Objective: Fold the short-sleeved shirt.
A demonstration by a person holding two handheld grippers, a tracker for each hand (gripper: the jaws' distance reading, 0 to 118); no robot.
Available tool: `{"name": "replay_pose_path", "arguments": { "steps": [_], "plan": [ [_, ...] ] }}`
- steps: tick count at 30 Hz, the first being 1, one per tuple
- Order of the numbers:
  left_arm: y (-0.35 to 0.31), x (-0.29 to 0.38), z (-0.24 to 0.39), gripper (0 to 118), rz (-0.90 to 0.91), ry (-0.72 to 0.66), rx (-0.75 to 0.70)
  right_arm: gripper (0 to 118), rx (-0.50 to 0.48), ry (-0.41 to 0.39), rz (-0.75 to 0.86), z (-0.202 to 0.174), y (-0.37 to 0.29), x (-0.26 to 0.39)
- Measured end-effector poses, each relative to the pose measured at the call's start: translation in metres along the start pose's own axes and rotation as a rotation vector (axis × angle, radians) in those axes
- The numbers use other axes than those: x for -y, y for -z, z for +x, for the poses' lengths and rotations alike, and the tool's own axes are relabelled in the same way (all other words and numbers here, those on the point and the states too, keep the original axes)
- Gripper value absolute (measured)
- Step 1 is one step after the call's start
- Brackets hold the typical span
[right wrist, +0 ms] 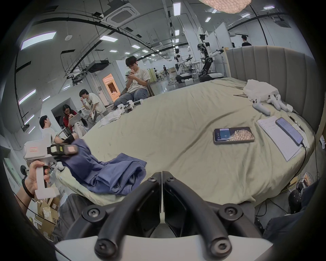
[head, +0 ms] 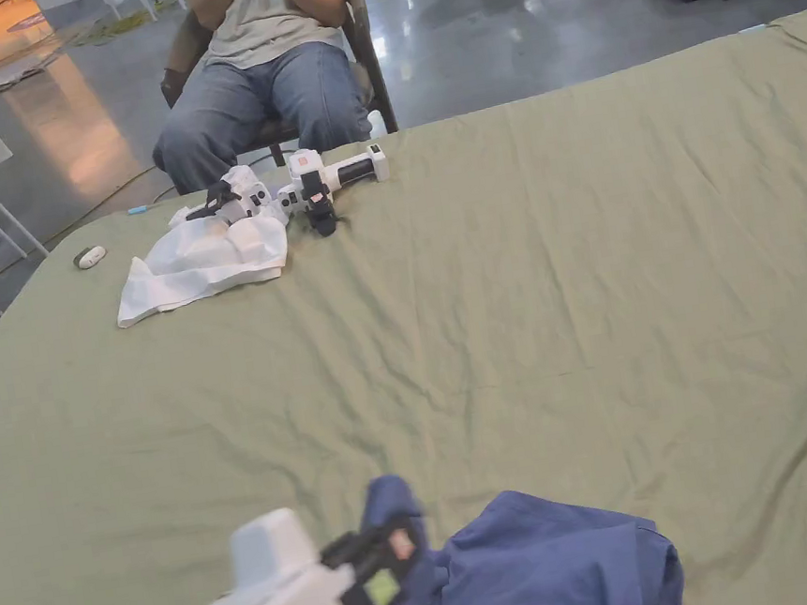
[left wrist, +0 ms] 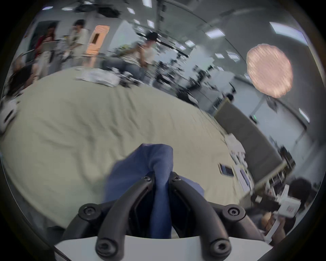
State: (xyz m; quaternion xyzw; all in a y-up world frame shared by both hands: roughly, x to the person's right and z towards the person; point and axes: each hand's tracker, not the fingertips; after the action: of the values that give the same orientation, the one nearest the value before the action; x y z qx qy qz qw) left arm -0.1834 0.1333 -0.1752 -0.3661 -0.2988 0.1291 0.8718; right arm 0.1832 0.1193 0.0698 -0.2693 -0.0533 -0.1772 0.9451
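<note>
- Blue short-sleeved shirt (head: 546, 571): lies crumpled in a loose heap at the near edge of the bed (head: 534, 298), on the green sheet. One part is lifted off the heap toward the left.
- Left tongs (left wrist: 162, 175): jaws clamped on a bunched fold of the shirt, the cloth running down between both jaws in the left gripper view. In the head view the left tongs (head: 386, 548) stand at the bottom left, with the raised cloth bulging above the tips. The right gripper view shows a hand (right wrist: 36, 174) around the white handle, and the shirt (right wrist: 112, 174) trailing from the tongs down to the heap.
- Right tongs (right wrist: 161, 174): jaws together, tips meeting, nothing between them. They sit off the near edge of the bed, just beside the heap and not touching it.
- Other items on the bed: a white cloth (head: 197, 263) and a spare gripper device (head: 318, 183) at the far edge; a phone (right wrist: 233, 135) lying flat on the sheet, well apart from the shirt; a sheet of paper (right wrist: 280, 139) with a second phone (right wrist: 289, 132) on it near the headboard.
- Bystanders: a seated person (head: 276, 62) beyond the far edge of the bed.
</note>
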Motion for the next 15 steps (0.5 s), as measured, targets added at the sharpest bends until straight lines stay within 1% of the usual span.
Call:
{"name": "replay_pose_path", "arguments": {
  "steps": [1,3,4,5,6,7,8,9,10,11,12,13,14,15],
  "plan": [
    [0.021,0.008,0.018,9,-0.046,0.035,0.035,0,0.004,-0.006,0.008,-0.001,-0.003,-0.001],
    [0.057,0.026,0.045,9,-0.103,0.079,0.031,0,0.011,-0.005,0.016,-0.001,-0.009,0.001],
    [0.073,0.033,0.057,9,-0.127,0.088,0.019,0,0.020,0.003,0.021,0.000,-0.012,0.002],
    [0.087,0.039,0.065,13,-0.162,0.077,0.018,0,0.025,0.011,0.023,0.001,-0.016,0.005],
    [0.097,0.044,0.067,20,-0.184,0.070,0.015,0,0.031,0.017,0.023,0.003,-0.018,0.007],
    [0.104,0.048,0.071,33,-0.200,0.075,0.021,0,0.041,0.025,0.019,0.005,-0.020,0.010],
    [0.106,0.048,0.072,57,-0.218,0.074,0.058,0,0.049,0.030,0.016,0.008,-0.021,0.012],
    [0.103,0.047,0.070,71,-0.197,0.049,0.111,0,0.053,0.034,0.010,0.011,-0.022,0.014],
    [0.092,0.043,0.064,75,-0.159,0.005,0.185,0,0.061,0.039,0.004,0.014,-0.022,0.016],
    [0.081,0.038,0.059,69,-0.121,-0.029,0.224,0,0.068,0.042,-0.001,0.017,-0.023,0.019],
    [0.072,0.034,0.054,54,-0.085,-0.052,0.227,0,0.069,0.043,-0.002,0.019,-0.024,0.021],
    [0.064,0.030,0.048,28,-0.058,-0.075,0.211,0,0.059,0.046,0.000,0.021,-0.025,0.023],
    [0.055,0.026,0.039,19,-0.033,-0.101,0.196,0,0.049,0.055,0.003,0.022,-0.026,0.024],
    [0.054,0.026,0.033,10,-0.032,-0.107,0.144,0,0.043,0.066,0.003,0.022,-0.026,0.025]
  ]
}}
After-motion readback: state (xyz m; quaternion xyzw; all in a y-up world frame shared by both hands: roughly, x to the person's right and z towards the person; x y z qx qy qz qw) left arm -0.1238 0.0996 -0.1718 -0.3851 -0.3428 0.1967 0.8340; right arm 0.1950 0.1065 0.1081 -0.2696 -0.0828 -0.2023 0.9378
